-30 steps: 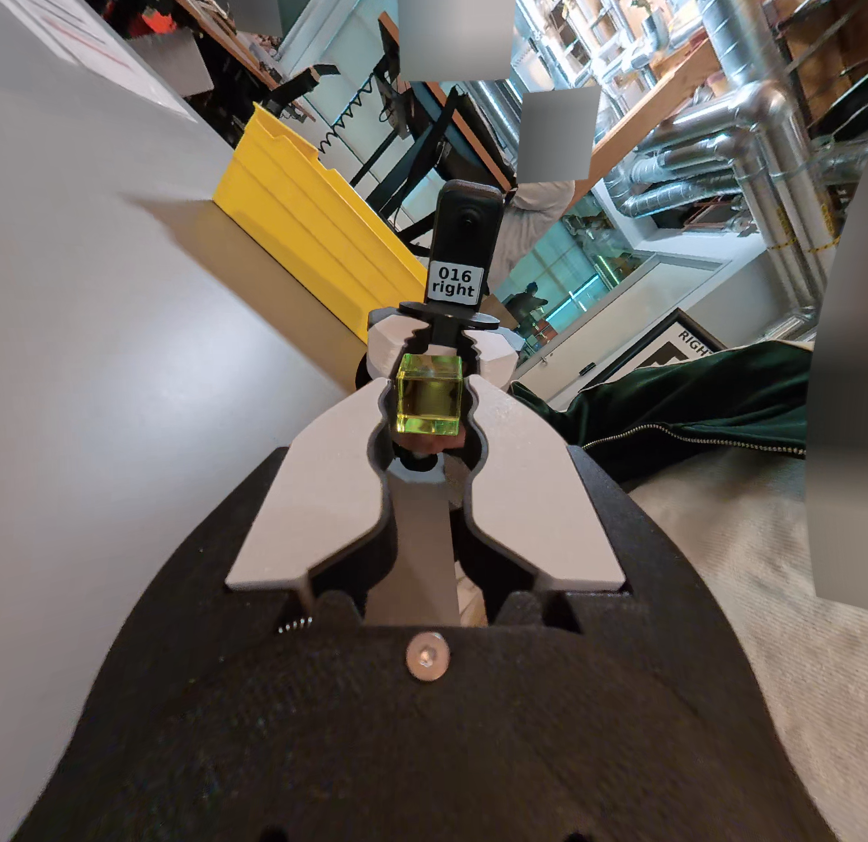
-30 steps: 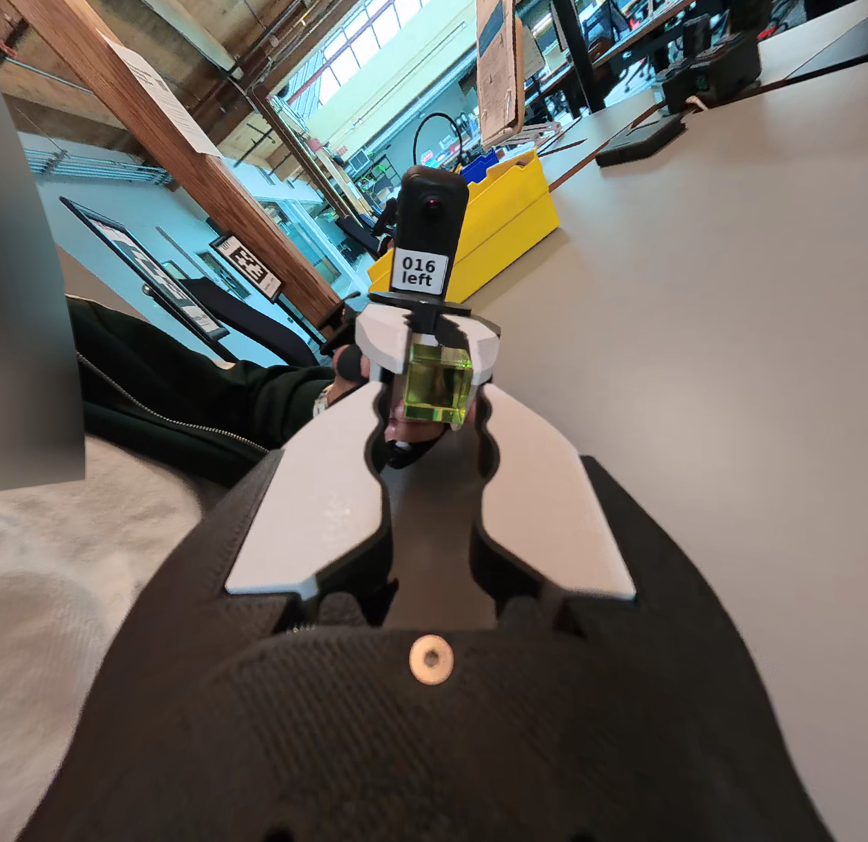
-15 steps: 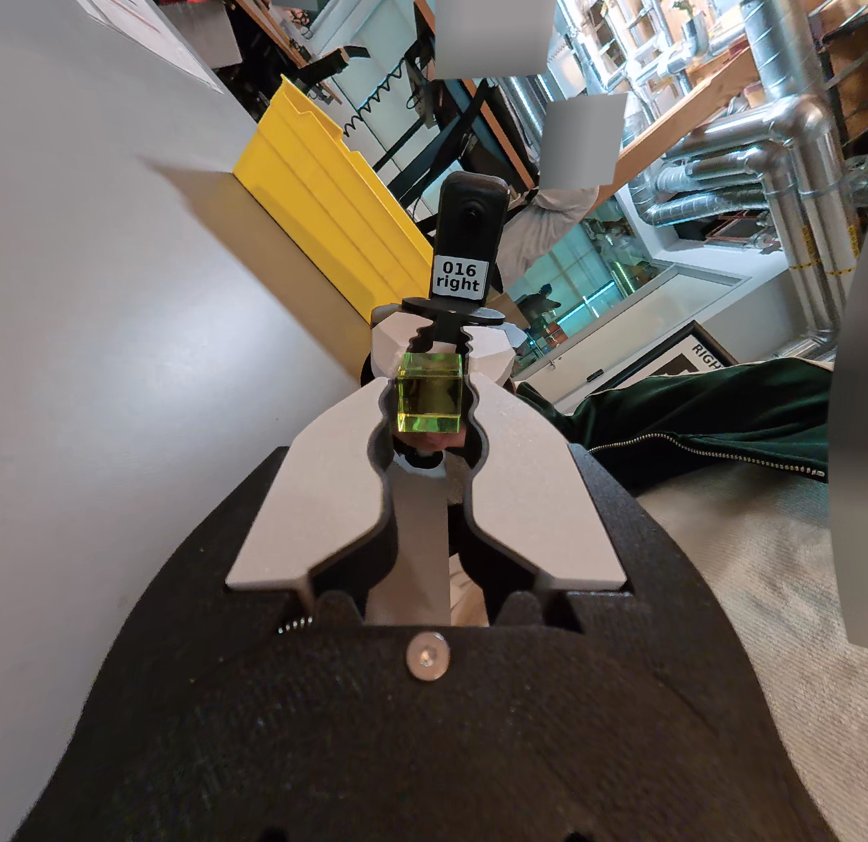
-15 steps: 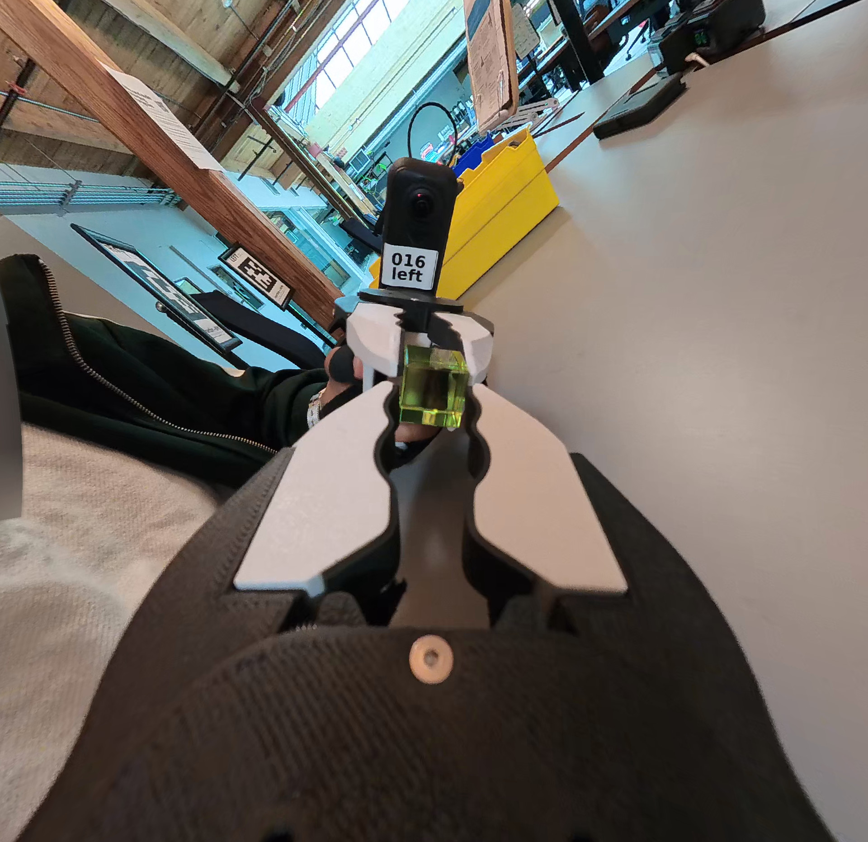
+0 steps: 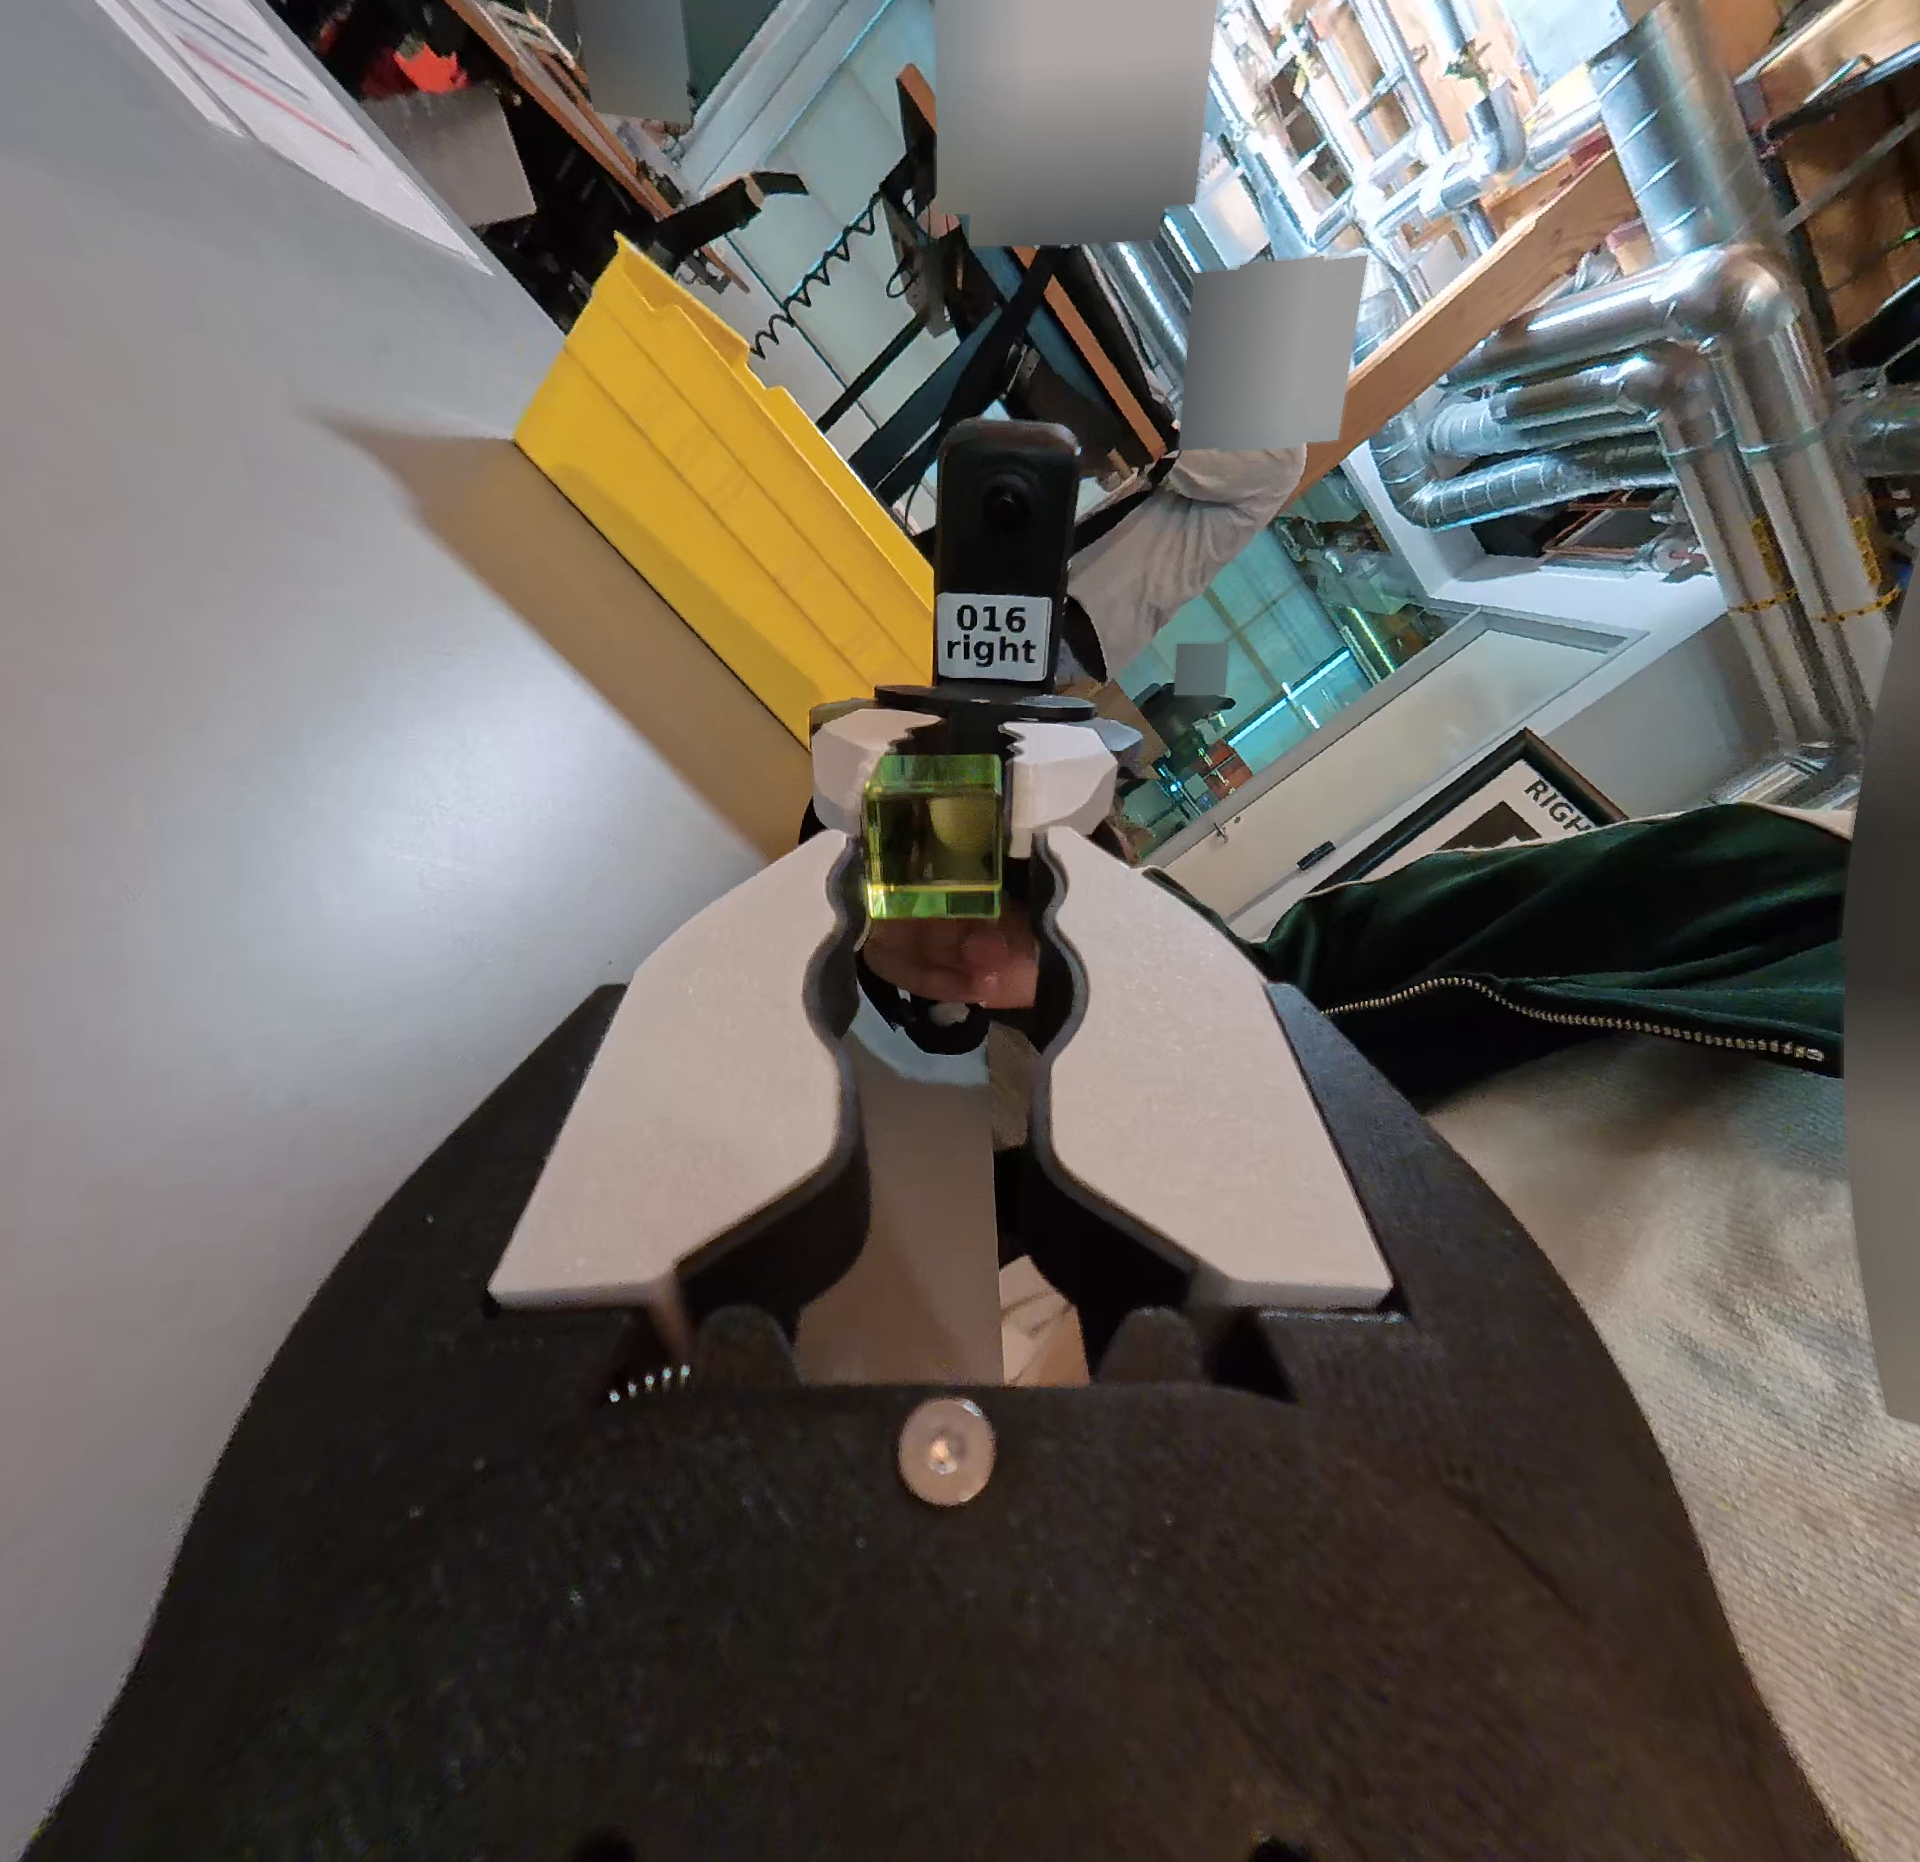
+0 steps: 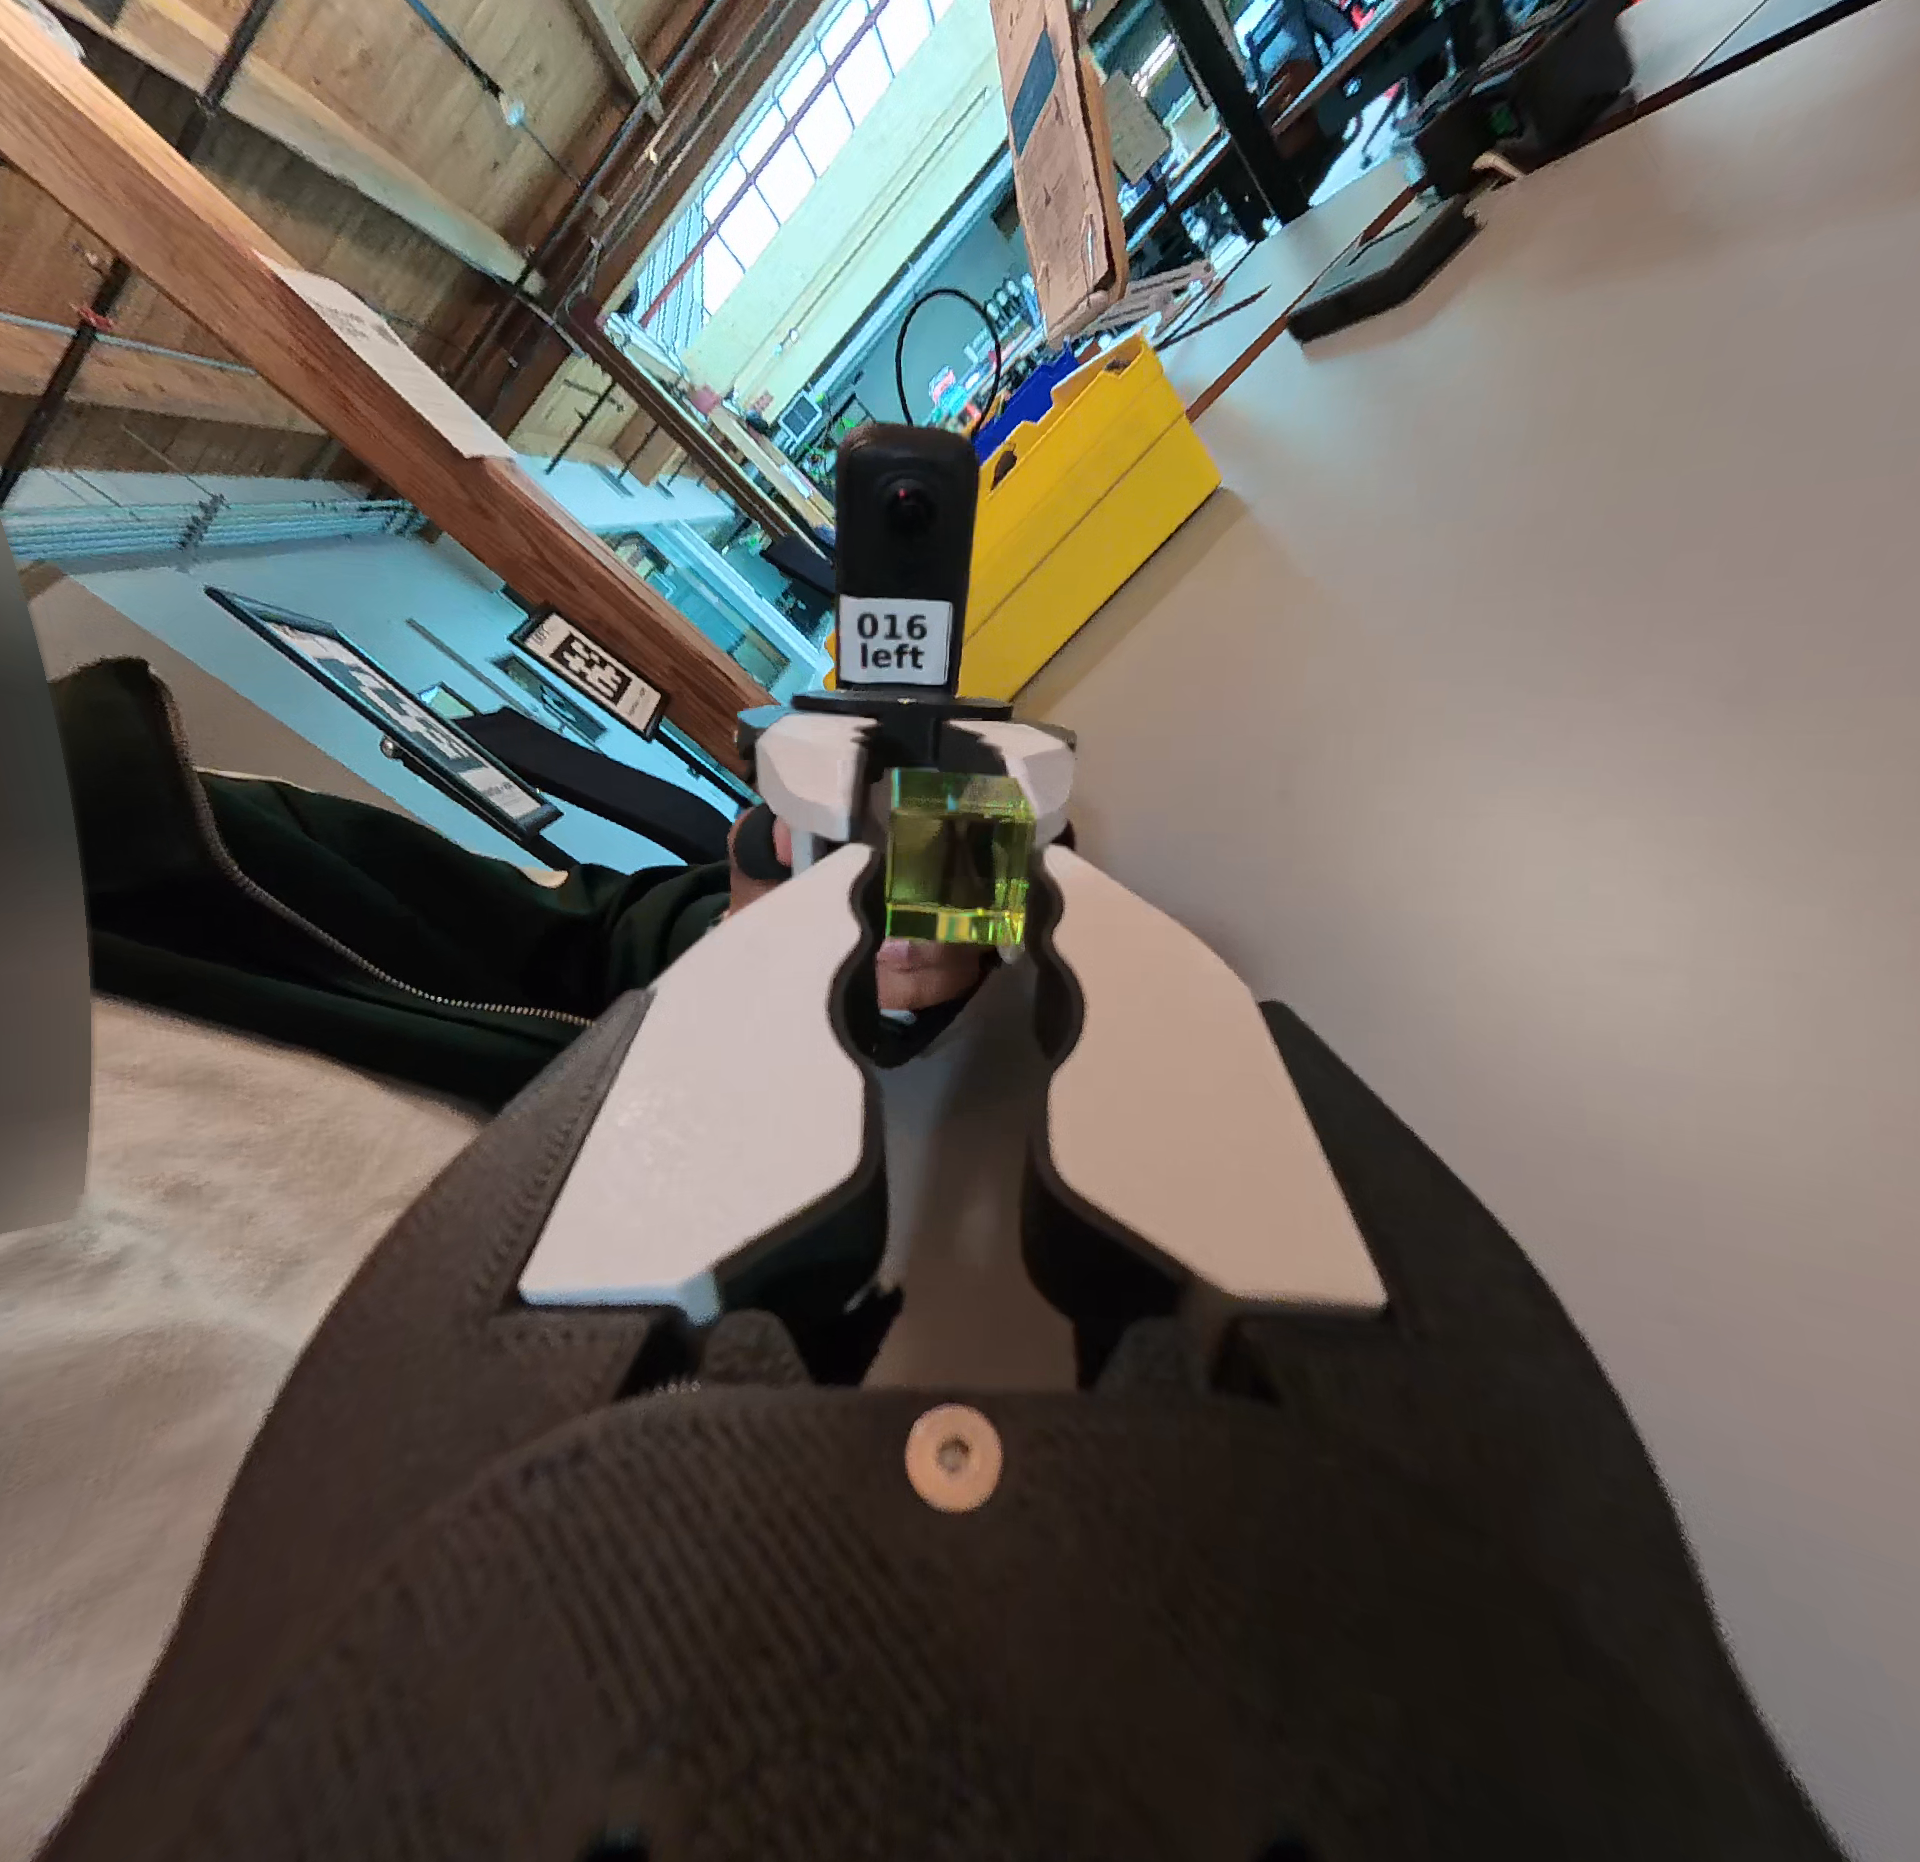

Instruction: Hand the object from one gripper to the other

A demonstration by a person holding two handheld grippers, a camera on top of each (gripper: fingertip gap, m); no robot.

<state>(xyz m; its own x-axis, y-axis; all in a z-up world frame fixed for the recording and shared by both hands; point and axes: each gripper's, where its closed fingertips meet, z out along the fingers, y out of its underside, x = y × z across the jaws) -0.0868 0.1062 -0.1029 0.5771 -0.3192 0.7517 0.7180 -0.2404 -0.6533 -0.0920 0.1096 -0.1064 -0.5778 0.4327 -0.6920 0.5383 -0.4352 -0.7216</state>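
Observation:
A clear yellow-green cube (image 5: 933,846) hangs in the air between my two grippers, which meet tip to tip. In the left wrist view my left gripper (image 5: 940,877) stands slightly open around the cube, with a small gap at its right finger. The right gripper (image 5: 961,773) faces it from beyond, its white fingers against the cube's sides. In the right wrist view my right gripper (image 6: 951,877) is shut on the cube (image 6: 956,867). The left gripper (image 6: 914,784) shows behind it, with its fingers spread off the cube.
A grey table (image 5: 260,669) runs along one side, and also shows in the right wrist view (image 6: 1507,669). Yellow bins (image 5: 707,482) (image 6: 1081,493) stand at its far end. A flat black device (image 6: 1382,274) lies farther back. The person's dark green sleeves (image 5: 1558,939) (image 6: 312,929) lie close by. The tips of both grippers are at nearly the same place.
My right gripper has closed onto the cube. My left gripper's fingers have since spread a little off it. Both grippers have stayed tip to tip, tilting slightly.

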